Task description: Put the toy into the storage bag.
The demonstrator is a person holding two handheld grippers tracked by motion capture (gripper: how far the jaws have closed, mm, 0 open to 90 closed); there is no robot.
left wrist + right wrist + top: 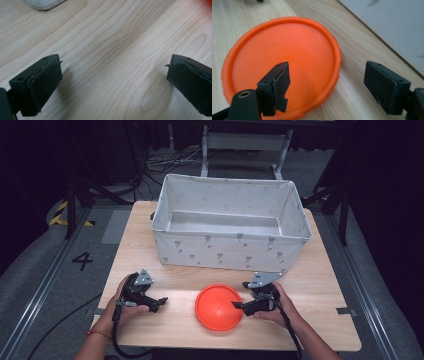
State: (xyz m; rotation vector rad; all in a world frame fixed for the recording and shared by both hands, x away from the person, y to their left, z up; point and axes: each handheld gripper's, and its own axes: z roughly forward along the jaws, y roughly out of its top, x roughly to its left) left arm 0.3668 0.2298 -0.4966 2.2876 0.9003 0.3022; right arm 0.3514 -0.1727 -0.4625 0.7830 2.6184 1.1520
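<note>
A pale wooden table stands in a dark room, with cables and metal frames across the upper part of the high view. Low in the middle of that frame lies an orange dish, round and shallow, hollow side up, flat on the wood just in front of the fabric bin.

The right gripper sits at the dish's right edge with its jaws spread apart. In the right gripper view one jaw hangs over the orange dish near its rim and the other stands outside it over bare wood, so the rim runs between them (nothing is pinched yet). The step in hand looks like the approach to a grasp on that rim. The next move, as I judge it, calls for lowering until the inner jaw is inside the hollow, then closing on the thin lip squarely, since a shallow bite on so smooth an edge could slip.

The left gripper rests to the left of the dish, well apart from it, jaws wide over bare wood in the left gripper view, holding nothing.

Behind the dish, filling the middle of the high view, the white fabric bin stands open, a likely destination.
</note>
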